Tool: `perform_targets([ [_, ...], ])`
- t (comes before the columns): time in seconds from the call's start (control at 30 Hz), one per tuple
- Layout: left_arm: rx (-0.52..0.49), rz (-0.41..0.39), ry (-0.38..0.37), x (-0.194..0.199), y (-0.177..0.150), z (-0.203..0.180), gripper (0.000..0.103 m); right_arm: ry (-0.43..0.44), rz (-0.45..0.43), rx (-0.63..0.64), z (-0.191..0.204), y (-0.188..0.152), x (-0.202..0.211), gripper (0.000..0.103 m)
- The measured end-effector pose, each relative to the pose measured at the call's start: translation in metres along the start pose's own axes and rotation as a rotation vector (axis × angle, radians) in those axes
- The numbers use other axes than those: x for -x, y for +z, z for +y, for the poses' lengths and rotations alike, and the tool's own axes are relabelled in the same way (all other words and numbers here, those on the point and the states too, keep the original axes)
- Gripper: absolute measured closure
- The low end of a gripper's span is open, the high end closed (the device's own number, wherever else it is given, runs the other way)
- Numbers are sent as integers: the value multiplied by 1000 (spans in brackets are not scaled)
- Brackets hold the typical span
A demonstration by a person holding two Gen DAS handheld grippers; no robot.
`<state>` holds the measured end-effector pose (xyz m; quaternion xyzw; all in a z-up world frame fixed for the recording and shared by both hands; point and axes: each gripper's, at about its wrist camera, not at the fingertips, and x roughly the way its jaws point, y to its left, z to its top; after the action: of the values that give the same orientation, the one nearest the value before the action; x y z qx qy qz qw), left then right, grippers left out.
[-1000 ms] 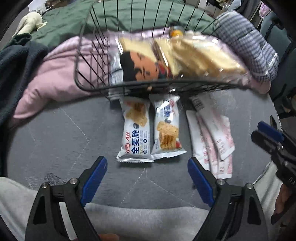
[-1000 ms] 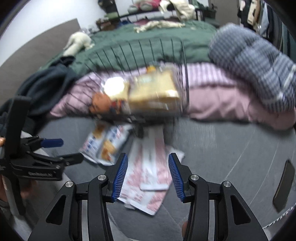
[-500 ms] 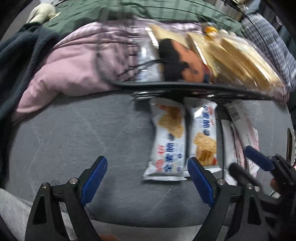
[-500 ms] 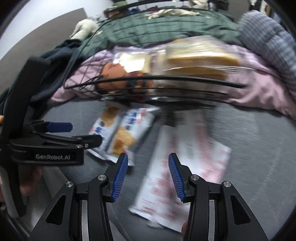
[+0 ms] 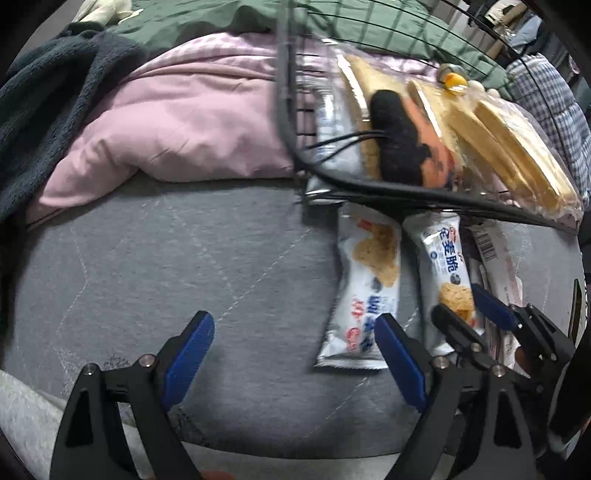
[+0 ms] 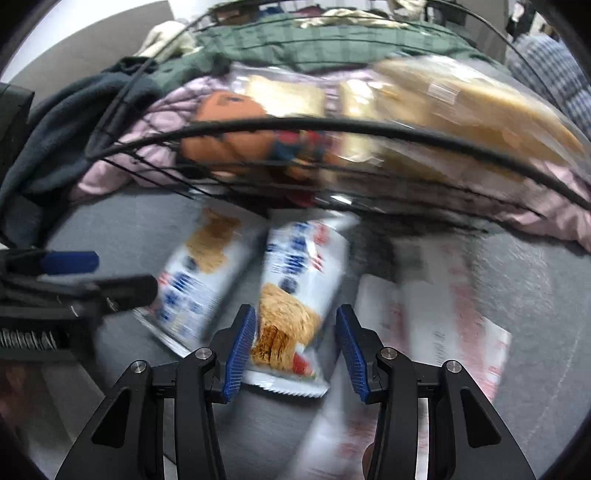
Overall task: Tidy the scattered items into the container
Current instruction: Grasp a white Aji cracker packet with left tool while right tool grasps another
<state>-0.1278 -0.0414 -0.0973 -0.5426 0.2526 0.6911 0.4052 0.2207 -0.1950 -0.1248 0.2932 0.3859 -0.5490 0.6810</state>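
A black wire basket [image 5: 369,184] [image 6: 332,125] holds a clear bag of bread [image 5: 480,122] [image 6: 443,107]. Two white cracker packets lie side by side on the grey quilt before it. My right gripper [image 6: 295,347] is open, low over the near end of the right packet [image 6: 295,295] [image 5: 448,273]; it also shows in the left wrist view [image 5: 476,314]. My left gripper [image 5: 291,350] is open and empty, its right finger by the left packet [image 5: 364,295] [image 6: 199,269]. Pink-and-white sachets [image 6: 443,332] [image 5: 495,254] lie to the right.
A pink blanket [image 5: 177,122], a dark fleece [image 5: 48,99] and a green cover [image 5: 221,22] are piled behind the basket. A plaid pillow [image 5: 546,92] lies at the far right. Grey quilt [image 5: 166,266] spreads to the left of the packets.
Both grippers have moved closer to the basket and packets. The right gripper shifted left from over the sachets to over the right cracker packet. The left view swung left.
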Motion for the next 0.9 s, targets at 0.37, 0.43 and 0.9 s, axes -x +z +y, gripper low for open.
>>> perform_targets([
  [0.37,-23,44,-18,-28,-1,-25,20,14,3,-4,-4,6,-7,58],
  [0.43,-22,59,-28,-31,-2,-24,34,-7,22,4,-4,6,-13,58],
  [0.9,-70,25,-75,31,-40,-24,62,6,26,20,-8,-12,40,65],
])
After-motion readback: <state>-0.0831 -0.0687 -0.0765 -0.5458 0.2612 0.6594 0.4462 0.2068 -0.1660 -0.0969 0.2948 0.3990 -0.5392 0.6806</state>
